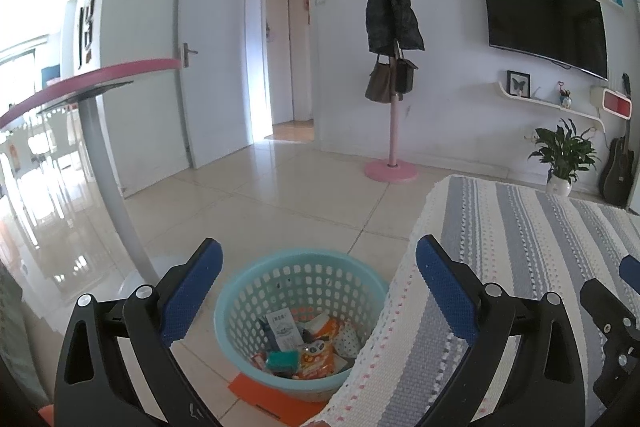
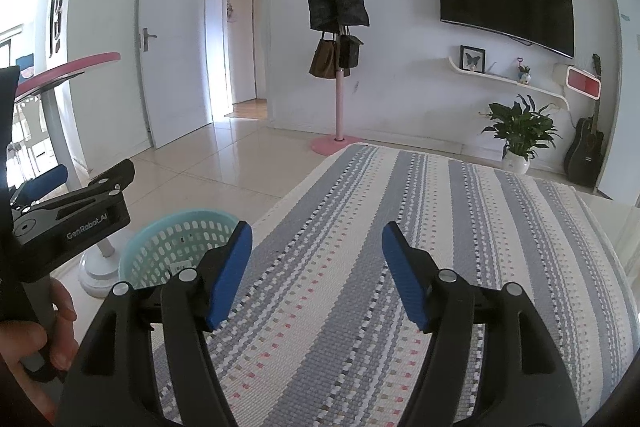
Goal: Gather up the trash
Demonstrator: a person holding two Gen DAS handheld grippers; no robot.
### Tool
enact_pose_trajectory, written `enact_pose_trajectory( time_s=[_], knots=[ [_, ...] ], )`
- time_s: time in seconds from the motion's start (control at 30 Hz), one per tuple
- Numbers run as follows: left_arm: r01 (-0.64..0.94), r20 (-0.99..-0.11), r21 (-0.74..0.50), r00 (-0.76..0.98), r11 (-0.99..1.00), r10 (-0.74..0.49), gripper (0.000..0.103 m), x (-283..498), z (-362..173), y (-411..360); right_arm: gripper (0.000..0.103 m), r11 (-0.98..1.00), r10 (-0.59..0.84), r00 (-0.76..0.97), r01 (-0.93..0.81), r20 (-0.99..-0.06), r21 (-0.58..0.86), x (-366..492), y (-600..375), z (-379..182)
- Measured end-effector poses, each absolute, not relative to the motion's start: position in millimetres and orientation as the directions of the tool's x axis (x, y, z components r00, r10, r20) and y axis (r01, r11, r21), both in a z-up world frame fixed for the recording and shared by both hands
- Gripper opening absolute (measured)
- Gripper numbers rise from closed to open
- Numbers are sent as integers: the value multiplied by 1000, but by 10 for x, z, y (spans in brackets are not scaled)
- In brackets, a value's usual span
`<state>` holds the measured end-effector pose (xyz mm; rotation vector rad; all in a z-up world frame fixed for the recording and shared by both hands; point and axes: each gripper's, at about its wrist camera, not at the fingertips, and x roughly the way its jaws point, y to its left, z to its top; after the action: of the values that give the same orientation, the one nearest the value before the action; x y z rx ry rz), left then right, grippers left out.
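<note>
A teal plastic basket (image 1: 236,303) stands on the floor beside the table and holds several wrappers and packets (image 1: 316,351). It also shows in the right wrist view (image 2: 160,247). My left gripper (image 1: 318,267) is open and empty, held above the basket at the table's left edge. My right gripper (image 2: 316,255) is open and empty above the striped tablecloth (image 2: 400,227). The left gripper's body (image 2: 68,219) shows at the left of the right wrist view, held in a hand.
The striped cloth covers the table (image 1: 540,267). A round pink-rimmed stand table (image 1: 100,75) on a white post stands left of the basket. A pink coat rack (image 1: 392,67), a potted plant (image 1: 564,155), a guitar (image 1: 618,167) and a wall TV (image 1: 544,19) stand behind.
</note>
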<state>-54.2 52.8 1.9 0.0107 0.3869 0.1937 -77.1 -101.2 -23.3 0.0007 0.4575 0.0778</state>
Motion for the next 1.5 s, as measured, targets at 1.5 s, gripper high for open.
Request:
enact_pose_trajectory(
  time_s=[1.5],
  knots=[
    [-200,-393,41,898,979,200,94,-510,-7,534,64,996,84,889,-72,-450,44,-736,-1035,-287]
  ],
)
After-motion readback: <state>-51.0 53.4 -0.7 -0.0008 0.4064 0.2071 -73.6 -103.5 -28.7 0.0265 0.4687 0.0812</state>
